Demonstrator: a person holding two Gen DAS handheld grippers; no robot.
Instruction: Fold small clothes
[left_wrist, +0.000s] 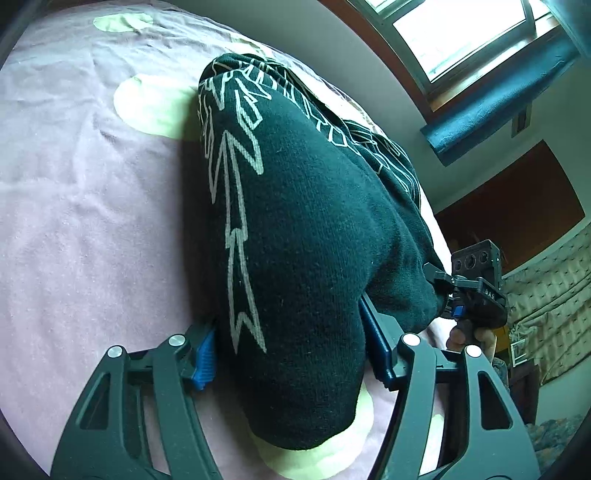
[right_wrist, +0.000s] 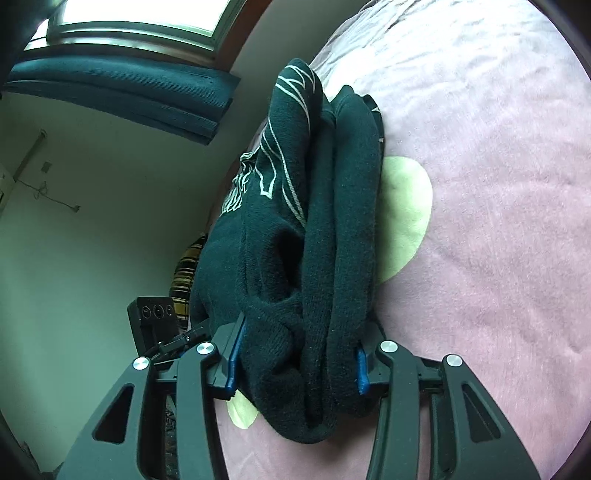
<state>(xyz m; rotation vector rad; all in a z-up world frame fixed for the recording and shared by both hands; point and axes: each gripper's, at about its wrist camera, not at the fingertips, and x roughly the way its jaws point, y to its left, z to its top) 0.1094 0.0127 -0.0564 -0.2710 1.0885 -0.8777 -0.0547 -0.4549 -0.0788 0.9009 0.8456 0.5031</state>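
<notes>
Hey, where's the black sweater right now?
The black sweater lies bunched on the pink bedspread, between the pads of the left gripper in its view and clamped in the right gripper in the other.

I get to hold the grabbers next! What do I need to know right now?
Left gripper: fingers closed on one end of the folded black sweater.
Right gripper: fingers squeezing the other end, where the layers are bunched.
Where: the sweater sits as a thick folded bundle on the pink bedspread, gripped from both ends.
Done: it looks folded over several times already.
Left: probably set it down neatly, flatten it, then let go with both grippers. Any other clothes are out of view.
</notes>
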